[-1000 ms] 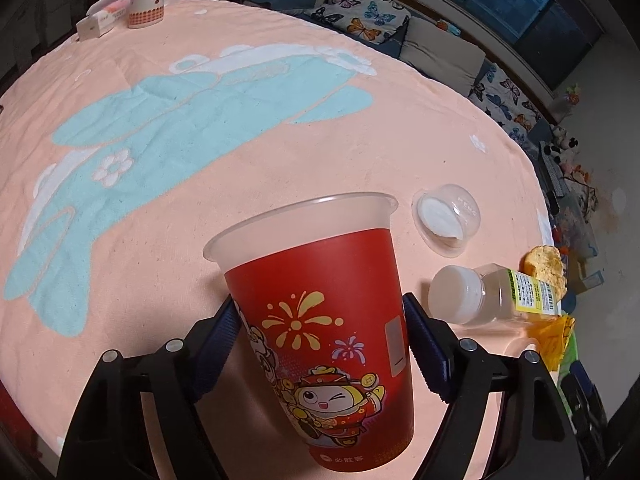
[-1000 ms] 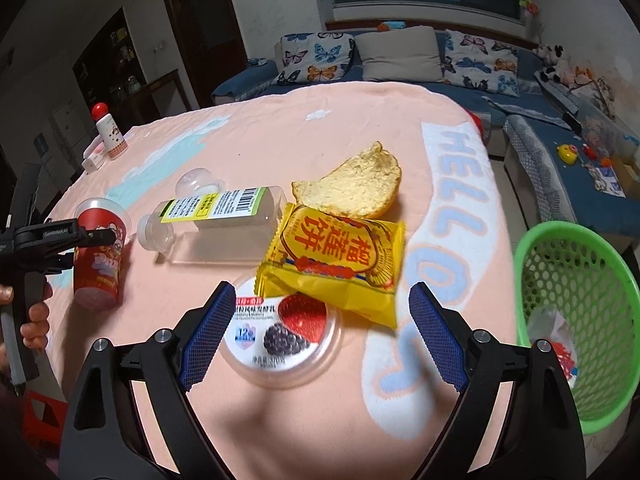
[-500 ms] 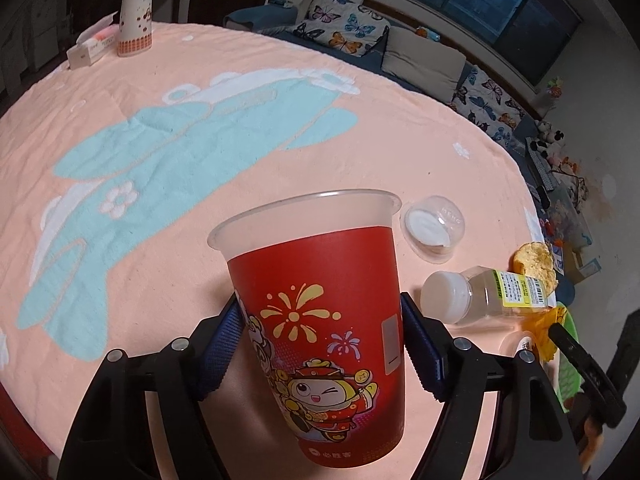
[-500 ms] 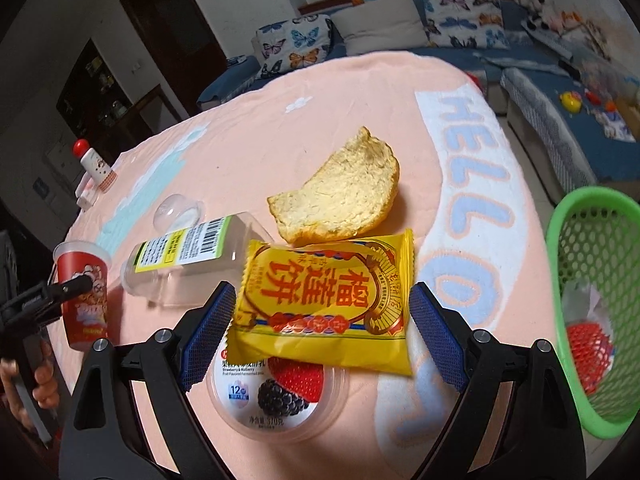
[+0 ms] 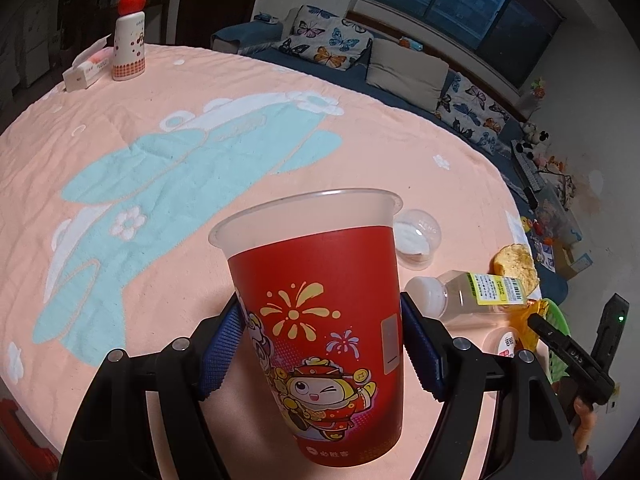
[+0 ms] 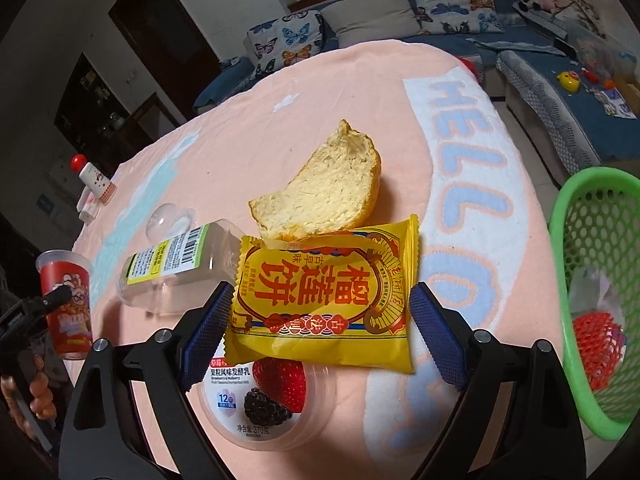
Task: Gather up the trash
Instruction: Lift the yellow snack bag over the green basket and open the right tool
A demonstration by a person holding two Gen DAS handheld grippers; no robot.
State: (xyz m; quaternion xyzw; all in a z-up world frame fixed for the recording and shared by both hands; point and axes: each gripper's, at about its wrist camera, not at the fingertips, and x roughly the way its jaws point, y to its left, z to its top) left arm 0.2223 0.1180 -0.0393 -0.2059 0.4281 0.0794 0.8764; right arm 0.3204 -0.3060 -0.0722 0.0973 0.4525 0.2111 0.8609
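My left gripper [image 5: 320, 348] is shut on a red paper cup [image 5: 320, 320] with a cartoon print, held upright above the pink tablecloth. The cup also shows in the right wrist view [image 6: 66, 304] at far left. My right gripper [image 6: 320, 332] is open, its pads on either side of a yellow snack packet [image 6: 324, 292] without touching it. The packet lies partly on a clear yoghurt tub [image 6: 260, 404]. A piece of bread [image 6: 324, 188], a lying clear bottle [image 6: 176, 268] and a clear dome lid [image 6: 168, 220] are beyond it.
A green mesh basket [image 6: 560, 240] with red netting and paper inside hangs off the table's right edge. A white bottle with a red cap [image 5: 128, 40] and a small box [image 5: 86, 70] stand at the far end. A sofa with butterfly cushions [image 5: 332, 46] lies behind.
My right gripper has moved forward and down so the yellow packet now sits between its pads. My left gripper has lifted the red cup a little and tilted its view up.
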